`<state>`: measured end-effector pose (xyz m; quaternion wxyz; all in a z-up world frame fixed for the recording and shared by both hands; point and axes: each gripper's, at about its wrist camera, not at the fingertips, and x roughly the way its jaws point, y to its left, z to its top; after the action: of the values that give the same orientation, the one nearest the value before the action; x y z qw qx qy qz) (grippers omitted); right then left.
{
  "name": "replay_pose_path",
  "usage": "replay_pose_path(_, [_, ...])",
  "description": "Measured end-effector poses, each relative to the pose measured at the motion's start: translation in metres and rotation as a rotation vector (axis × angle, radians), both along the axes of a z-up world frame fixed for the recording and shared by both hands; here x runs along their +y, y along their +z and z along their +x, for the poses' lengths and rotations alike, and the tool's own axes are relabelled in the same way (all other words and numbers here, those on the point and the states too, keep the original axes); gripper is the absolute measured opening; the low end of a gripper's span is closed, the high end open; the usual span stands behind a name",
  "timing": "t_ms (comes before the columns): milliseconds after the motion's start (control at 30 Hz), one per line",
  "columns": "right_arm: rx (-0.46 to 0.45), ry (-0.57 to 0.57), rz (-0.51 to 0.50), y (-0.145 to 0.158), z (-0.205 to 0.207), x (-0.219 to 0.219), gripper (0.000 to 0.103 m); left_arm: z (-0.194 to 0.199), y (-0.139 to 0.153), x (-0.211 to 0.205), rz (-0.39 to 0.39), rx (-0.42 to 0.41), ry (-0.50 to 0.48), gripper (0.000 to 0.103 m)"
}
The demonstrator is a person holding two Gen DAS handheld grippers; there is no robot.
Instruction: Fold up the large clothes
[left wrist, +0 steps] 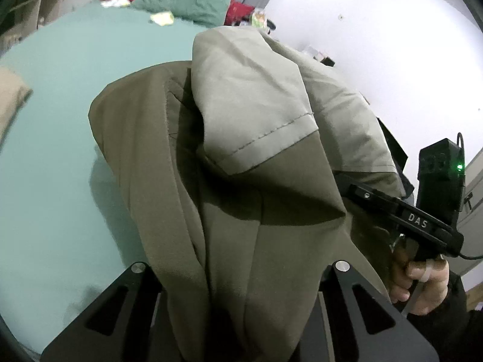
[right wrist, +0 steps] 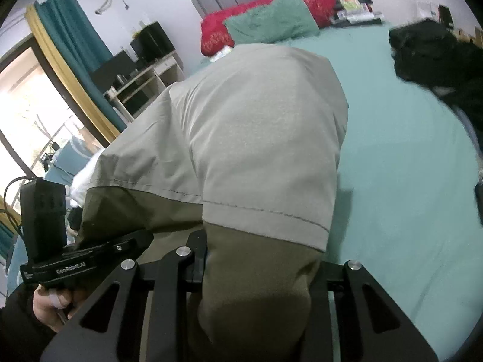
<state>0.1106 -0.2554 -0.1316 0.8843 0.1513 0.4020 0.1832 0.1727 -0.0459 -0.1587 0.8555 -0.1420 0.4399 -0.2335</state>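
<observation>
Both tools — left tool [left wrist: 238, 316], right tool [right wrist: 256, 301] — seemingly clamped on two-tone olive-and-beige cloth garment [left wrist: 241, 166] | raised off teal-sheeted bed [left wrist: 60, 120] — for folding

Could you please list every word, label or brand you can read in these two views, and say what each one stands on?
"DAS": white letters on the black body of the right gripper, seen from the left wrist.
"GenRobot.AI": white letters on the black body of the left gripper, seen from the right wrist.
A small white mark left of that brand is too small to read.
Gold print on the red pillow is too blurred to read.
</observation>
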Motion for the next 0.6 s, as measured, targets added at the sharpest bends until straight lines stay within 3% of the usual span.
replay_pose_path(300, [-0.147, 0.014, -0.003, 0.069, -0.004, 0.035, 0.029, -0.013, 0.065, 0.036, 0.014, -0.153, 0.033, 0.018])
replay_pose_path(600, [-0.223, 0.070, -0.006, 0.099, 0.011, 0.089, 0.029, -0.013, 0.097, 0.074, 0.021, -0.233, 0.086, 0.018])
